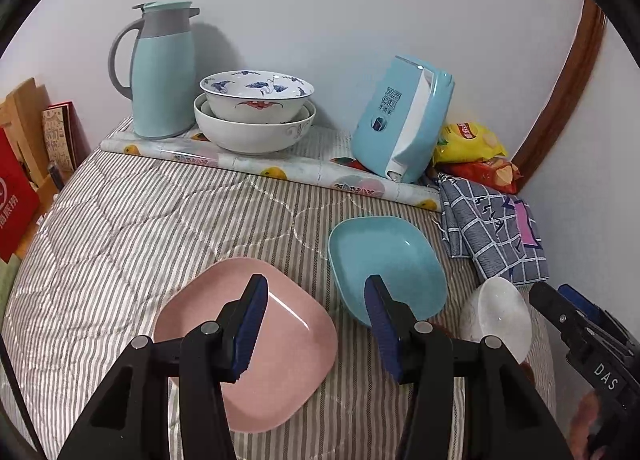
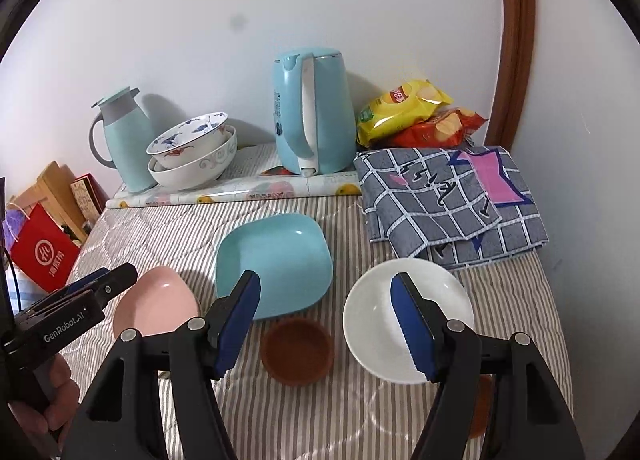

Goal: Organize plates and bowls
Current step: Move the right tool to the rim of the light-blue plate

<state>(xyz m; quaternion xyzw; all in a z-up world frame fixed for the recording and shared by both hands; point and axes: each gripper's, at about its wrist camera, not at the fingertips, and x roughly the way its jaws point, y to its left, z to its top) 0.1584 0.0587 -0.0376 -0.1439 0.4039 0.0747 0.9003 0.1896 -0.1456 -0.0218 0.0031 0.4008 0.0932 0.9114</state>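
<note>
Left wrist view is filled at the bottom by the left gripper (image 1: pixel 316 324), whose jaws are spread with nothing pinched between them; it is held above a striped quilt (image 1: pixel 120 228). A pink plate (image 1: pixel 280 340) is seen beneath the left finger, lying flat on the quilt, while a blue plate (image 1: pixel 384 256) lies just beyond the right finger — the two plates are close together but apart. A white bowl (image 1: pixel 500 312) is seen to the right, near the right gripper (image 1: pixel 560 308), which shows there only from the side. From the right wrist view, the right gripper (image 2: pixel 326 312) is likewise held spread and empty above the quilt (image 2: pixel 360 420). The white bowl (image 2: pixel 376 320) lies under its right finger, the blue plate (image 2: pixel 280 256) behind its left finger, and a small brown dish (image 2: pixel 298 352) is framed between the two fingers. The pink plate (image 2: pixel 156 304) is seen at the left, beside the left gripper (image 2: pixel 100 288). Farther back — against the wall — stacked patterned bowls (image 2: pixel 192 156) are set between a thermos jug (image 2: pixel 124 140) and a blue kettle (image 2: pixel 316 112).
</note>
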